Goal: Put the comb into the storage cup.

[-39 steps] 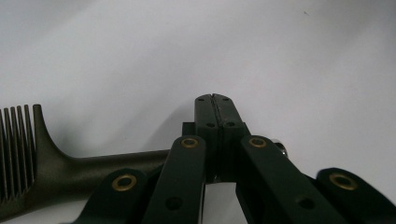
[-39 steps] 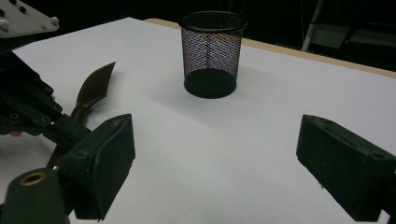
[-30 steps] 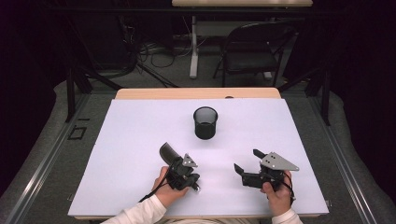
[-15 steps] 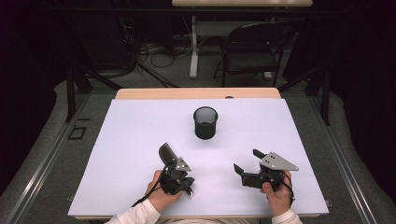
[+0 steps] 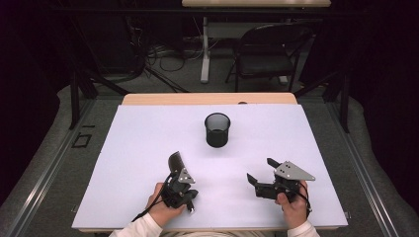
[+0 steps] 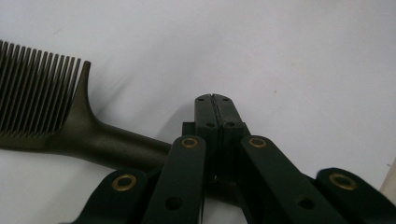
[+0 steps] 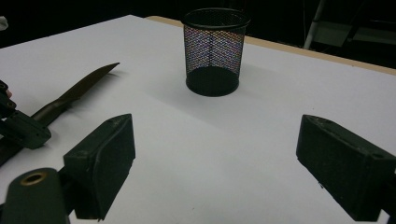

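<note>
Left tool point(image 5: 179, 183) is drawn back toward the person since a second ago, its jaws pressed together with the comb's point(image 6: 51, 116) handle passing under them; whether they pinch it, I cannot tell. The comb's teeth reach ahead and left of that tool. Right tool point(image 5: 263, 174) hasn't budged, jaws spread wide over the white desk point(image 5: 133, 148). Mesh pen cup point(image 7: 215, 51) stands upright ahead of it.

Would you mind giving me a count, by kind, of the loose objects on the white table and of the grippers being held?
Combs: 1, dark comb, its handle between the shut jaws of the left gripper
Mesh cups: 1, black mesh cup, standing upright
Grippers: 2, the left one and the open right gripper
Total: 4
</note>
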Action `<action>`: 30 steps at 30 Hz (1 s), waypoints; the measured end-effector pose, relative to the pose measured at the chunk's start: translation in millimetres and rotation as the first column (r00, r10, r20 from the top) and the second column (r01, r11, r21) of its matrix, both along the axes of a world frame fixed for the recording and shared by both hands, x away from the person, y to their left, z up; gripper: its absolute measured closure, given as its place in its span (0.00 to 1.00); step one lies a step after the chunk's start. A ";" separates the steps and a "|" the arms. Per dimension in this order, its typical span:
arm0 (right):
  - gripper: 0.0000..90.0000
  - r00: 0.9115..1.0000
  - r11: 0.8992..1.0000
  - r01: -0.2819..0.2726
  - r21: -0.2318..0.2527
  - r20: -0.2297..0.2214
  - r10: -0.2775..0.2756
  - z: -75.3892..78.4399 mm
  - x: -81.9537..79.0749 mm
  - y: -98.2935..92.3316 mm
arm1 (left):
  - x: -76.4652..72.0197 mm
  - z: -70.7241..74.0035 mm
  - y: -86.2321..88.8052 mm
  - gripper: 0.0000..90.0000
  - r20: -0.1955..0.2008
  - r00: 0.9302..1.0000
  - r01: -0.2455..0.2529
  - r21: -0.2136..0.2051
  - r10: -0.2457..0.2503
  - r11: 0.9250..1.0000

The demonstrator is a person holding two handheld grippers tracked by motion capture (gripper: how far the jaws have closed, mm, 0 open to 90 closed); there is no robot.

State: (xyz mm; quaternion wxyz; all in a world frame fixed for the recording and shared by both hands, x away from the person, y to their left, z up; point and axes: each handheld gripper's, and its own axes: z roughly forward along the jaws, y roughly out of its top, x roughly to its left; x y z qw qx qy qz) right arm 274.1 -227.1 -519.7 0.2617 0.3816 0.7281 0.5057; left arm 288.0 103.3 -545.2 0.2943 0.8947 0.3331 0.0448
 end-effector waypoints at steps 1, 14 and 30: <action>0.13 1.000 1.000 0.001 -0.001 -0.001 -0.001 0.0 0.0 0.0 | 0.4 0.3 1.8 1.00 -0.004 1.000 0.000 0.001 0.000 1.000; 0.13 1.000 1.000 0.001 -0.001 -0.001 -0.001 -0.3 0.0 0.5 | -4.3 1.1 17.8 1.00 -0.014 1.000 -0.011 0.009 0.011 1.000; 0.13 1.000 1.000 0.001 -0.003 -0.004 -0.001 -0.4 -0.2 1.1 | -6.0 2.3 41.0 1.00 -0.015 0.999 -0.040 0.034 0.041 0.999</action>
